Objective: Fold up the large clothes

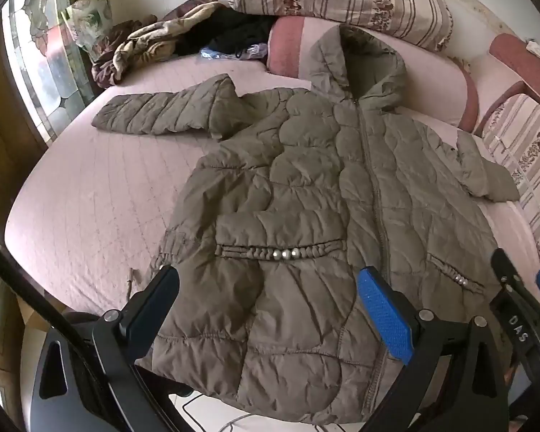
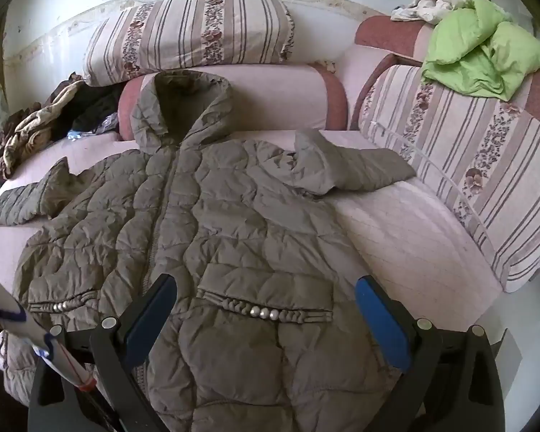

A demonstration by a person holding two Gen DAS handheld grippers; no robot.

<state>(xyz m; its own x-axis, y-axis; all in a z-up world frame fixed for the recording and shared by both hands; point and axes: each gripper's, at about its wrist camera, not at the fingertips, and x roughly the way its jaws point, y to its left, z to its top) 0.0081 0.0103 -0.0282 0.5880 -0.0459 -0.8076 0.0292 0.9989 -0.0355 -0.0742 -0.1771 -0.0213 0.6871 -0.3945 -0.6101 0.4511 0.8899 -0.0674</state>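
Observation:
An olive-brown quilted hooded jacket [image 1: 306, 187] lies front-up and zipped on a pink bedspread [image 1: 90, 198], hood toward the pillows, hem hanging over the near edge. Its sleeves stretch out to both sides. It also shows in the right wrist view [image 2: 212, 223]. My left gripper [image 1: 268, 288] is open and empty, hovering over the jacket's left pocket area near the hem. My right gripper [image 2: 266, 297] is open and empty, above the right pocket with its pearl trim [image 2: 264, 312]. The right gripper's body also shows at the right edge of the left wrist view [image 1: 514, 295].
Striped floral cushions [image 2: 187, 32] and a pink bolster [image 2: 270, 93] line the back. Another striped cushion [image 2: 486, 180] stands at right with a green cloth [image 2: 486, 57] on top. A heap of dark and patterned clothes [image 1: 162, 43] lies at the back left. A window [image 1: 43, 68] is at left.

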